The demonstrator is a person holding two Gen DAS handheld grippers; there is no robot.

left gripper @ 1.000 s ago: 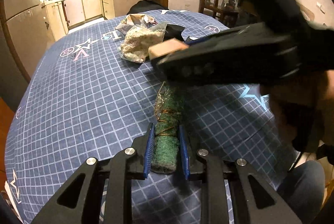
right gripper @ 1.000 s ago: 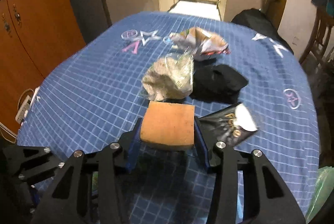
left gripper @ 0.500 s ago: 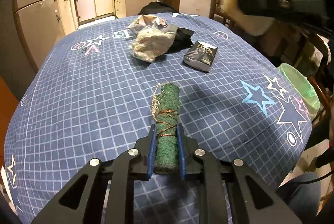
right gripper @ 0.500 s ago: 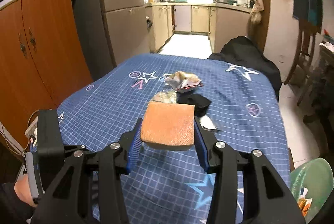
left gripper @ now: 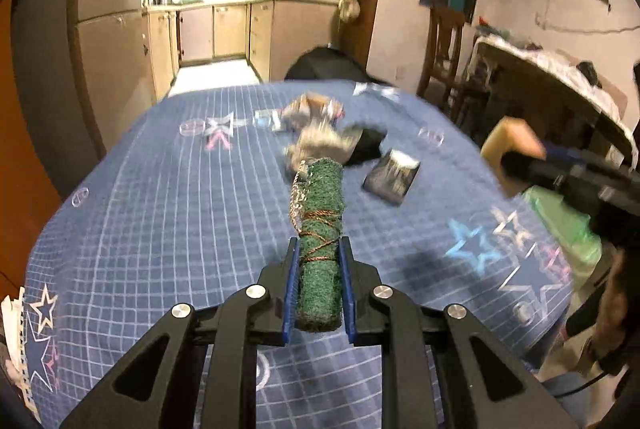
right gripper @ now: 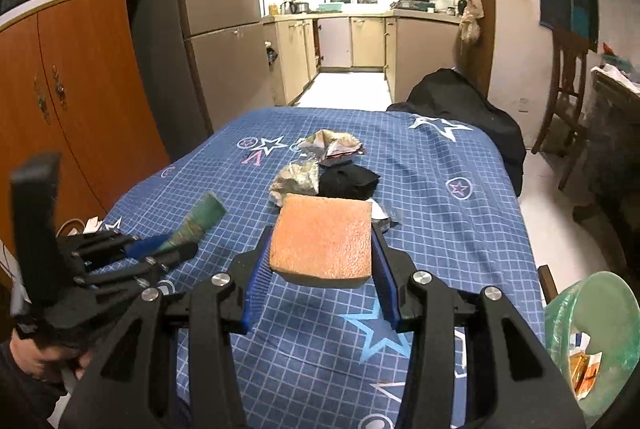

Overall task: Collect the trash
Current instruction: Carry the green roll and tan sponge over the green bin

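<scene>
The green roll [left gripper: 320, 253] is clamped in the left gripper [left gripper: 319, 289] and has been raised off the worktop [left gripper: 168, 229]. The orange sponge [right gripper: 322, 243], gripped by the right gripper [right gripper: 320, 269], has been carried toward the green-lined bin [right gripper: 592, 333]. Both seem ready for dropping there.

Both tongs have risen off the table [right gripper: 460, 229], lifting the green roll [left gripper: 320, 225] and sponge [right gripper: 322, 241] clear.
</scene>
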